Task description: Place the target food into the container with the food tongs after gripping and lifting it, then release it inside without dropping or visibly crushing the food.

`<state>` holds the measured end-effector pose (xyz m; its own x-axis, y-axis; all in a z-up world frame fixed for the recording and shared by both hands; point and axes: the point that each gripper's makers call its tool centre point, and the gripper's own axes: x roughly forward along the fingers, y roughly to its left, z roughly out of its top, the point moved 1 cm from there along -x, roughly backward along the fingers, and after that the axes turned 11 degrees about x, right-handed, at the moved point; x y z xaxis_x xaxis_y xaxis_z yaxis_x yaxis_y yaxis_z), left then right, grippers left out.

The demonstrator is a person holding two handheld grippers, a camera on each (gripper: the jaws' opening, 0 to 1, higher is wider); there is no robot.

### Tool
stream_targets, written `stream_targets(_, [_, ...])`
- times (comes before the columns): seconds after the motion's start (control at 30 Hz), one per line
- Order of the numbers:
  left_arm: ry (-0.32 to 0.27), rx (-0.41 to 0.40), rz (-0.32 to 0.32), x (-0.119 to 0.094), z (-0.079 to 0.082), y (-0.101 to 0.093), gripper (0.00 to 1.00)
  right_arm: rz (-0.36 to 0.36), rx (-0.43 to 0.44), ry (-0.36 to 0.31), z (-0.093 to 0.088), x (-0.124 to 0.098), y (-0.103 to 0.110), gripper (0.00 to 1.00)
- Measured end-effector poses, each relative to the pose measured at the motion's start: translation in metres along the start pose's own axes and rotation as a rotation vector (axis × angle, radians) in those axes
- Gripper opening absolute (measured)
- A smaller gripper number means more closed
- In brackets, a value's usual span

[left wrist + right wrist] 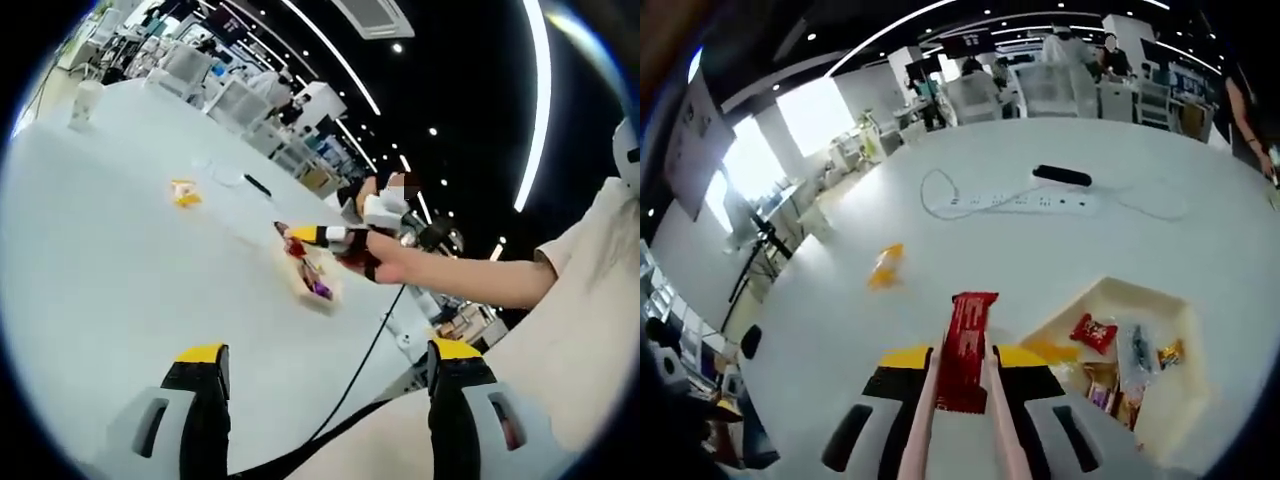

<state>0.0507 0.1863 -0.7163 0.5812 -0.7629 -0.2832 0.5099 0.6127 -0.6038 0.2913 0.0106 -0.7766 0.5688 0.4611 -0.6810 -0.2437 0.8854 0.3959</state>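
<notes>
My right gripper [965, 362] is shut on a pair of pale food tongs [923, 420]. The tongs pinch a red snack packet [966, 345], lifted off the white table and sticking out ahead of the jaws. The beige container [1145, 300] lies just to the right of it with several wrapped snacks inside. In the left gripper view a hand holds the right gripper [335, 238] over the container [322, 291], the red packet [283, 229] at its tip. My left gripper [328, 352] stands open and holds nothing, well short of the container.
A yellow snack [885, 265] lies loose on the table [820, 330], left of the packet. A white power strip [1015, 203] with its cord and a black object [1060, 175] lie farther back. A black cable [360, 365] hangs from the right gripper. A white cup [85, 100] stands far off.
</notes>
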Motion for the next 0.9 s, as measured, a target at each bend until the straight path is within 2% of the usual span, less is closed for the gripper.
stream_targets(0.2, [0.018, 0.009, -0.015, 0.002, -0.002, -0.002, 0.81, -0.005, 0.008, -0.012, -0.003, -0.012, -0.001, 0.22])
stream_targets(0.27, [0.015, 0.01, -0.016, 0.001, -0.001, -0.003, 0.81, -0.017, -0.033, -0.005, -0.007, -0.02, 0.0, 0.22])
stream_targets(0.53, [0.016, 0.01, -0.019, 0.001, -0.004, -0.005, 0.81, -0.023, -0.004, -0.036, -0.007, -0.042, 0.001, 0.22])
stream_targets(0.9, [0.028, 0.019, -0.038, 0.004, -0.003, -0.01, 0.81, -0.035, -0.011, -0.045, -0.006, -0.054, -0.004, 0.22])
